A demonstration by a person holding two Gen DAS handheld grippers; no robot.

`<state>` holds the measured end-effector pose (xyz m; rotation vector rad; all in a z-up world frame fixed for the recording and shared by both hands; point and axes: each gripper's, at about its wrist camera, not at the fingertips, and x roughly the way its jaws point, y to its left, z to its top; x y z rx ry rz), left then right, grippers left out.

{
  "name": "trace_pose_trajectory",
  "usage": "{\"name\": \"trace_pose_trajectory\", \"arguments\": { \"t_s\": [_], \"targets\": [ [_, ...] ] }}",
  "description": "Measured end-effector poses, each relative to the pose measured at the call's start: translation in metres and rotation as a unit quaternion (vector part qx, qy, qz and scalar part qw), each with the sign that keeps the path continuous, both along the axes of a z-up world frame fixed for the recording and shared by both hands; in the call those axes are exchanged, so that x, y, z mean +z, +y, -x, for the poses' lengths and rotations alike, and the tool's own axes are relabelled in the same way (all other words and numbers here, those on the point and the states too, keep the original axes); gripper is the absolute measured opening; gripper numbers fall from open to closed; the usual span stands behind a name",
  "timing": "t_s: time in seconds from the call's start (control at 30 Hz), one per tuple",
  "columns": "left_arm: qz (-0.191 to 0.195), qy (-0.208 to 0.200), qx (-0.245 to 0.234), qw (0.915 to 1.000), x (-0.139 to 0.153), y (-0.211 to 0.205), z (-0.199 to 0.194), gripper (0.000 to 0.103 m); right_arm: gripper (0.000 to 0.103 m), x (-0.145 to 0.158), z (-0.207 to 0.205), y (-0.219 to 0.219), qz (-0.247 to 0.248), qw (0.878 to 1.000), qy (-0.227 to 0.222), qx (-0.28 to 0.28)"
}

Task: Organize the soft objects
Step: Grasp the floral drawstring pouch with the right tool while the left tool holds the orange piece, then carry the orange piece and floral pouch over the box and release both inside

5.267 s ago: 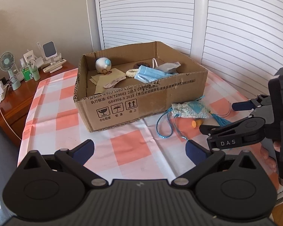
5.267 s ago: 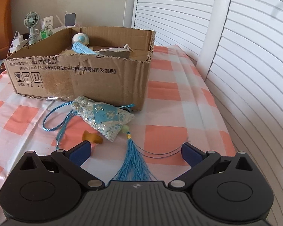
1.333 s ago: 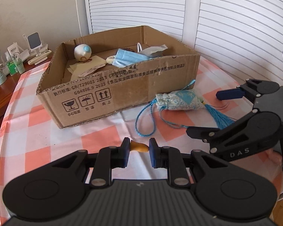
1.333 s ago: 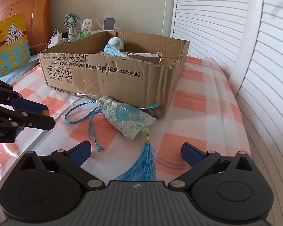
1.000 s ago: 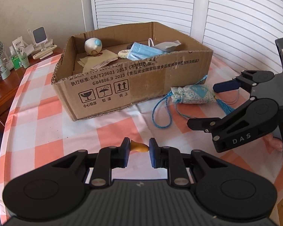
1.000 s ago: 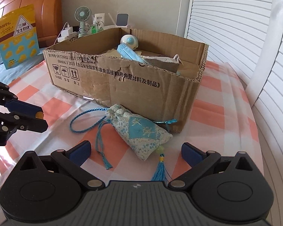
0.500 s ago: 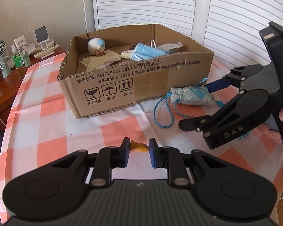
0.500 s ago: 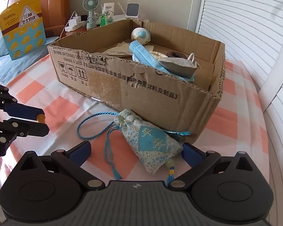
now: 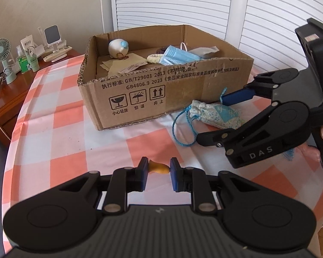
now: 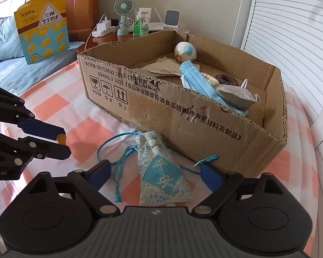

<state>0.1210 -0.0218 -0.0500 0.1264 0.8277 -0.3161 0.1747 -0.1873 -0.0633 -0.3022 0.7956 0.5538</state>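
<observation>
My left gripper (image 9: 157,169) is shut on a small orange foam earplug (image 9: 158,168) and holds it above the checked cloth, in front of the cardboard box (image 9: 161,90). It also shows in the right wrist view (image 10: 58,138), with the orange earplug (image 10: 61,138) between its tips. My right gripper (image 10: 156,173) is open, its fingers on either side of a blue embroidered sachet (image 10: 161,176) with a blue cord, lying on the cloth by the box (image 10: 183,116). The sachet also shows in the left wrist view (image 9: 215,115) between the right gripper's fingers (image 9: 236,95).
The box holds a blue face mask (image 10: 196,81), a grey pouch (image 10: 234,96), a round white and blue toy (image 10: 184,51), brown paper and a dark scrunchie (image 10: 226,78). A nightstand (image 9: 2,99) with a fan and bottles stands left. Louvred doors (image 9: 183,4) are behind.
My right gripper has moved forward and down over the sachet, so its fingers now flank it. My left gripper still holds the earplug, with little movement.
</observation>
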Motion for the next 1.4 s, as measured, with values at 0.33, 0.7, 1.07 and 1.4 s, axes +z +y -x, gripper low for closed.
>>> {"name": "trace_pose_trajectory", "arguments": {
  "t_s": [0.33, 0.7, 1.07, 1.4],
  "targets": [
    [0.0, -0.002, -0.01, 1.0, 0.004, 0.002, 0.003, 0.02, 0.035, 0.006, 0.005, 0.007, 0.014, 1.0, -0.007, -0.008],
    [0.005, -0.007, -0.044, 0.999, 0.037, 0.008, 0.012, 0.02, 0.032, 0.049, 0.034, -0.004, 0.007, 0.999, -0.044, -0.01],
    [-0.001, -0.096, -0.075, 0.9926, 0.1, -0.016, -0.035, 0.02, 0.033, 0.113, 0.046, -0.026, -0.028, 0.994, -0.1, -0.028],
    [-0.006, -0.124, -0.043, 0.9913, 0.076, -0.023, -0.1, 0.1, 0.033, 0.133, 0.011, -0.032, -0.032, 0.991, -0.117, -0.062]
  ]
}}
